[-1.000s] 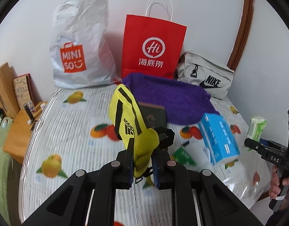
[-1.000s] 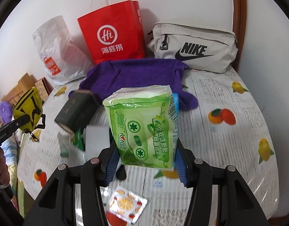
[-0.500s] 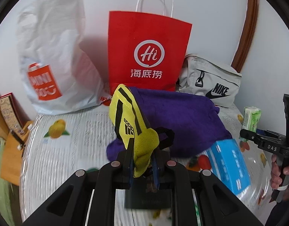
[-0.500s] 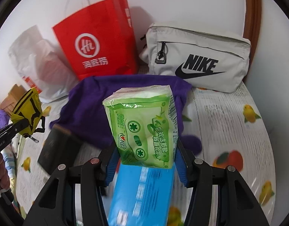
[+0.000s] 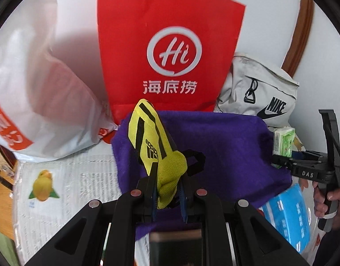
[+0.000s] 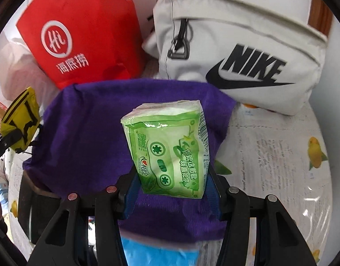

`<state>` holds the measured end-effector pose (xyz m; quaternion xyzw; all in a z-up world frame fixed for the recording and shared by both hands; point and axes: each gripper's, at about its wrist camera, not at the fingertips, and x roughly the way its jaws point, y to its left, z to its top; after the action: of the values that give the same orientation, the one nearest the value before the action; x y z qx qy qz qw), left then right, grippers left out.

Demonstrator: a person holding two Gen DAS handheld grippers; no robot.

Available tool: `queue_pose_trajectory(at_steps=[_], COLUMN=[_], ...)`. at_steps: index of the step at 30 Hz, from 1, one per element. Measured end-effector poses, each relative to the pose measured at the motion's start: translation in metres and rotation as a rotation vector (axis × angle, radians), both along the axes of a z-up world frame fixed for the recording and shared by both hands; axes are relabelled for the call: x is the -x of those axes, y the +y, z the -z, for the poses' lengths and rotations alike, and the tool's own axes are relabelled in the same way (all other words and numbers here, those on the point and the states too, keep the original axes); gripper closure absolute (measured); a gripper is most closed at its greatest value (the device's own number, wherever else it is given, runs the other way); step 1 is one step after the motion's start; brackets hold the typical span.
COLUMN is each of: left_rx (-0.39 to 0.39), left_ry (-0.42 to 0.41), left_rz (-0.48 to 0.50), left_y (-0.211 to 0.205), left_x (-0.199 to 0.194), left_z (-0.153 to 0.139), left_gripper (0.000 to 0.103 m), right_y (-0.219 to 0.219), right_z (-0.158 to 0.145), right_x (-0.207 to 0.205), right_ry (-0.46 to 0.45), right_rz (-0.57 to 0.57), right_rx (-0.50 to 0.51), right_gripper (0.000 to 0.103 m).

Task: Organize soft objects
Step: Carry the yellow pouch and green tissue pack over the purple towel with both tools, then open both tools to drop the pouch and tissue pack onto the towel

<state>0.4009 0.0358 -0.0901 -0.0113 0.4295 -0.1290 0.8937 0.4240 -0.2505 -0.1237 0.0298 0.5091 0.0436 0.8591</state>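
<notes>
A: What was the setting?

B: A white wall stood behind a counter point(image 6: 280, 155) covered in a clear-topped cloth printed with fruit and text. On it lay a purple cloth point(image 5: 225, 146), spread in the middle.

A: And the soft things being sorted?

B: Two were held in the air above that purple cloth. The left gripper point(image 5: 167, 196) had its jaws clenched on the lower end of a yellow Adidas pouch point(image 5: 152, 150), which rose tilted toward eleven o'clock, its black strap looping out at three o'clock. The right gripper point(image 6: 172, 196) had its jaws grasping a green tissue pack point(image 6: 170, 150) by the sides, the pack standing nearly upright with its printed face to the camera.

A: Could each be seen from the other side?

B: Yes. In the left wrist view the green pack showed at three o'clock, with a hand point(image 5: 329, 201) on the black handle below it. In the right wrist view the yellow pouch showed at nine o'clock.

A: What sat around them?

B: At twelve o'clock of the purple cloth a red paper bag point(image 5: 170, 48) stood against the wall. A white plastic bag point(image 5: 43, 93) leaned at its nine o'clock, and a pale grey Nike bag point(image 6: 240, 51) lay at its three o'clock, touching the cloth's far edge. A blue tissue pack point(image 5: 289, 215) lay at the cloth's near edge, at five o'clock in the left wrist view.
</notes>
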Motion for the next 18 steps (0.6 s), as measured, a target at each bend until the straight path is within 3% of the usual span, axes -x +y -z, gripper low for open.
queue_pose_trajectory(at_steps=[5, 11, 18], left_rx=[-0.013, -0.047, -0.007], left_ry=[0.029, 0.088, 0.116], left_rz=[0.018, 0.012, 0.016], left_y=[-0.007, -0.012, -0.006], left_x=[-0.020, -0.043, -0.051], left_z=[0.013, 0.032, 0.041], left_gripper=[0.088, 0.088, 0.087], right_y=[-0.001, 0.008, 0.012], right_z=[0.016, 0.022, 0.032], right_x=[-0.017, -0.026, -0.035], right_ry=[0.064, 0.095, 0.142], right_rz=[-0.009, -0.035, -0.056], right_rx=[-0.014, 0.043, 0.018], right_gripper=[0.050, 0.050, 0.050])
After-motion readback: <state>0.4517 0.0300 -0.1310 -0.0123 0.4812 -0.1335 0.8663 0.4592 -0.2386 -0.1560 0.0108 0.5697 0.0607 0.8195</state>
